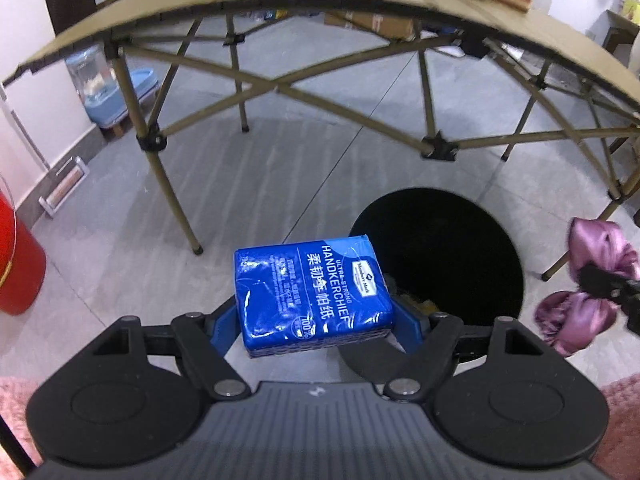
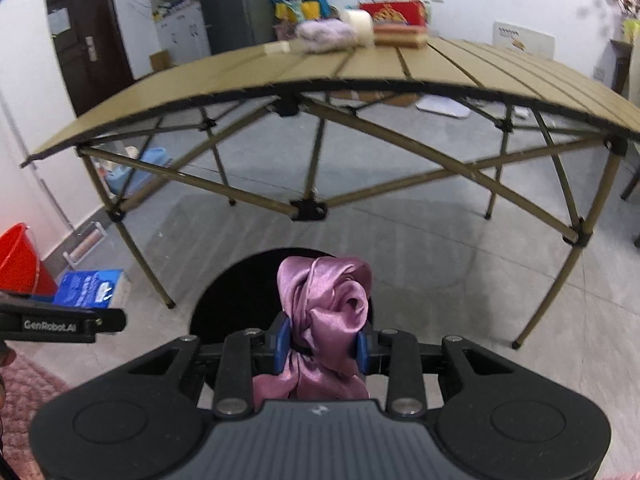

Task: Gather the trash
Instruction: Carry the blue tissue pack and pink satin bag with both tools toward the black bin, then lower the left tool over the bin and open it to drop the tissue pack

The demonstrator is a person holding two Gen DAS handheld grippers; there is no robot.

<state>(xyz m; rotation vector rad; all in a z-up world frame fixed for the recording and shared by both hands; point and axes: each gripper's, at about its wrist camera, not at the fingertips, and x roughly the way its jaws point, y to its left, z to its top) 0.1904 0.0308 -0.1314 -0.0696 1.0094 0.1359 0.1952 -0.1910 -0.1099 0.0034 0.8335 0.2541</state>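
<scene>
Blue pads of the left gripper [image 1: 316, 326] clamp the tissue pack [image 1: 310, 298] beside the black bin [image 1: 440, 256], the right gripper [image 2: 322, 346] pinches purple cloth [image 2: 326, 312] above it: centre each, then release.

Trash in hand — above the bin

Blue handkerchief pack [image 1: 312, 296] tilted beside black bin [image 1: 440, 248]; crumpled purple satin cloth [image 2: 332, 320] over it.

black bin [image 1: 440, 248] on grey floor [image 1: 256, 184]

Both my grippers are clamping loads.
I'm holding my left gripper [image 1: 316, 320] low-centre, my right gripper [image 2: 322, 346] likewise, jaws pinching.
</scene>
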